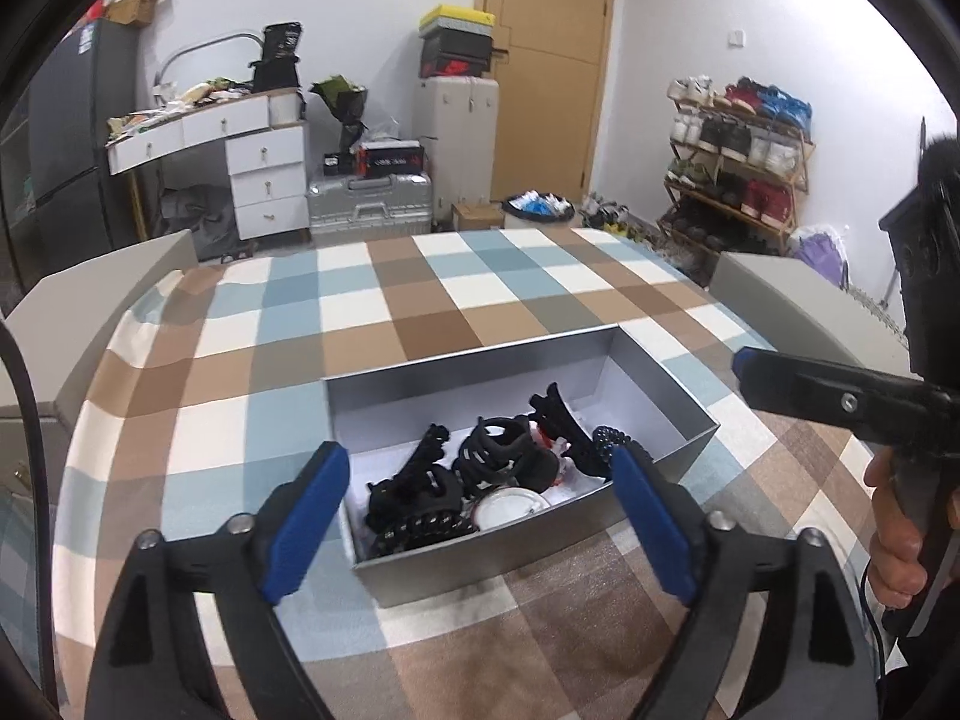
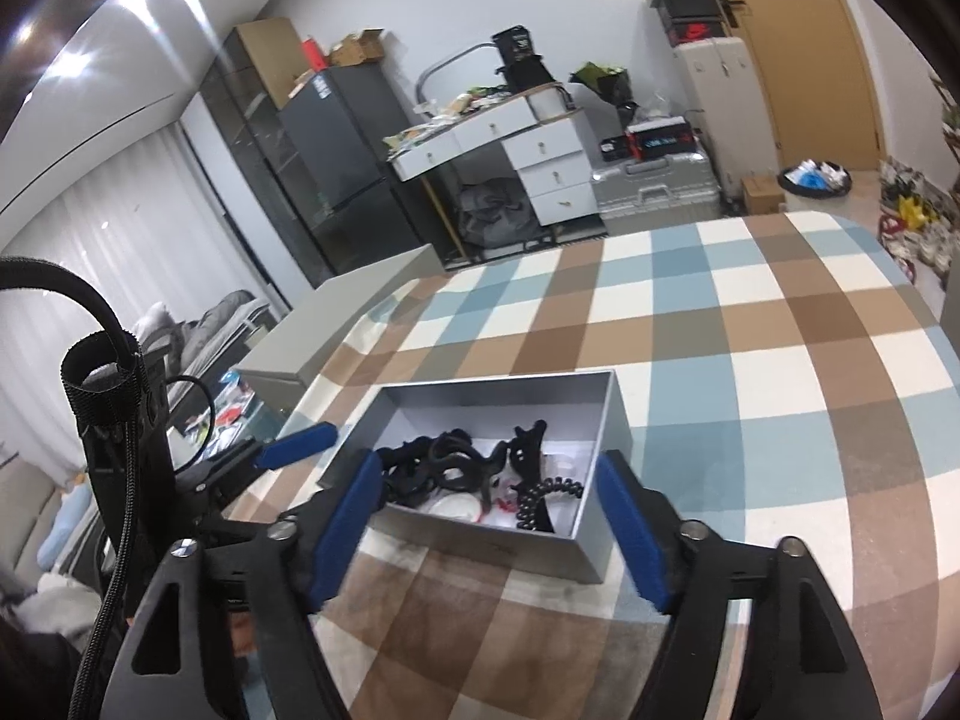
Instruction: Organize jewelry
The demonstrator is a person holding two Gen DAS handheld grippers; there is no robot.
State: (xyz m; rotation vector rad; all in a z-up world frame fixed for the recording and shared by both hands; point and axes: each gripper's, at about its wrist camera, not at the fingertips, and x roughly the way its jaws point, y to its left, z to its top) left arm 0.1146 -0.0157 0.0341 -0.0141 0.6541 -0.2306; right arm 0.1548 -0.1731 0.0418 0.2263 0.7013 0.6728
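A grey open box [image 1: 654,372] sits on the checked tablecloth and also shows in the right wrist view [image 2: 612,420]. Inside lie several black hair claw clips [image 1: 498,450] [image 2: 456,462], a black spiral hair tie [image 1: 609,438] [image 2: 534,501] and a round white item [image 1: 510,507] [image 2: 453,507]. My left gripper [image 1: 480,489] is open and empty, just above the box's near end. My right gripper [image 2: 489,510] is open and empty, hovering over the box's near edge; it shows at the right of the left wrist view [image 1: 840,405].
The table [image 1: 384,300] wears a blue, brown and white checked cloth. Grey chair backs [image 1: 102,300] [image 1: 804,306] stand at its left and right sides. Beyond are a white drawer desk [image 1: 264,168], suitcases [image 1: 369,210], a shoe rack [image 1: 738,162] and a door.
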